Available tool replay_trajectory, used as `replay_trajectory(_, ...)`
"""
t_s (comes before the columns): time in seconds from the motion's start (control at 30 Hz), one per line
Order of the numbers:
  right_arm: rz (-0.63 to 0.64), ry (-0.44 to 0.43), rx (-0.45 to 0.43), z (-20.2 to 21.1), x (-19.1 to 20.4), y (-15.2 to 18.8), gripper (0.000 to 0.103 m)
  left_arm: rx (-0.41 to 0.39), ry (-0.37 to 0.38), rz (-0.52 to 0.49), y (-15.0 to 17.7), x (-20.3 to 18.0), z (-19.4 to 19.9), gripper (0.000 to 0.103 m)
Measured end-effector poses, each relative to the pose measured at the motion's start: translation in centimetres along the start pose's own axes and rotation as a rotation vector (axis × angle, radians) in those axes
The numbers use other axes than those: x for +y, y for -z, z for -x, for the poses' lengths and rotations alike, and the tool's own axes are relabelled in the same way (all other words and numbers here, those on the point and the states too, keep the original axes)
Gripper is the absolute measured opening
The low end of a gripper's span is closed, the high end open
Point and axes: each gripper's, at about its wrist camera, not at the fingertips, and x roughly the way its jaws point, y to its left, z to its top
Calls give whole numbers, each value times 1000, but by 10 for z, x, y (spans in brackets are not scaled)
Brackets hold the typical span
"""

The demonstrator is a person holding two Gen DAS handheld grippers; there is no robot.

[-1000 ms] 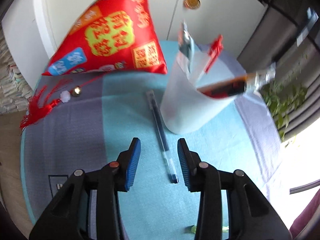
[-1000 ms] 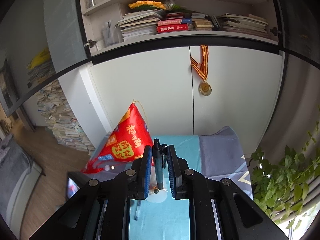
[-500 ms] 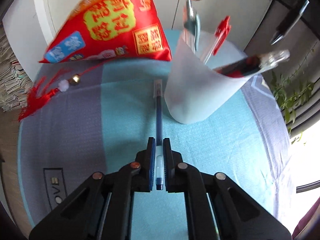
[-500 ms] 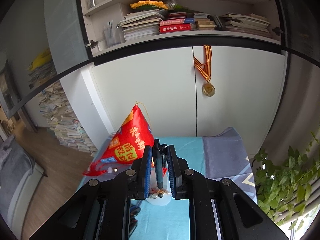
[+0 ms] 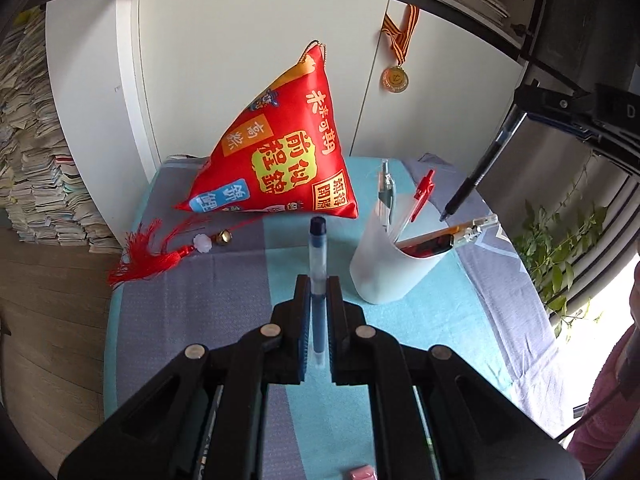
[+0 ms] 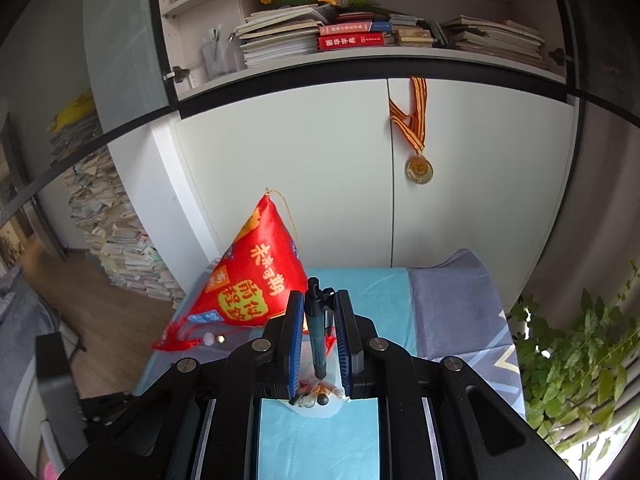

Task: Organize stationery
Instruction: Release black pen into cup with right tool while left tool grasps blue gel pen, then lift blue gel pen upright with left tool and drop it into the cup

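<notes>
Both pens are light, stiff, slick plastic imo: my left gripper (image 5: 319, 280) is clamped mid-barrel on the clear pen (image 5: 318, 256), right gripper (image 6: 319, 300) clamped on the black pen (image 6: 316, 320) w/ its tip over the white cup (image 5: 390, 268).

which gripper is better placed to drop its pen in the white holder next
Right. The right gripper holds its black pen tip-down just above the white holder. The left gripper grips a blue pen farther from the holder's mouth.

Clear blue-ink pen (image 5: 319, 256) aloft, probably level
</notes>
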Motion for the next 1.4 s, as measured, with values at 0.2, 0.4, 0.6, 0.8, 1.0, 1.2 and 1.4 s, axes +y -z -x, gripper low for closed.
replay_trajectory(0.2, -5, 3, 10, -11, -1, 3, 17, 4, 5, 3, 0, -4, -4, 6)
replay_trajectory(0.4, 7, 18, 51, -25, -1, 13, 17, -36, 6, -9, -8, -7, 9, 6)
replay_trajectory(0.6, -23, 18, 115, -43, -9, 26, 17, -77, 9, -19, -17, -13, 23, 6)
replay_trajectory(0.8, -70, -28, 167, -54, -18, 37, 17, -125, 13, -37, -30, -21, 38, 6)
replay_trajectory(1.0, -146, -62, 150, -38, -35, 41, 17, -173, 20, -63, -44, -34, 50, 6)
replay_trajectory(1.2, -103, -16, 97, -9, -40, 49, 18, -186, 29, -87, -61, -50, 47, 6)
replay_trajectory(1.4, -90, 23, 102, 8, -52, 65, 18, -163, 48, -106, -70, -68, 34, 6)
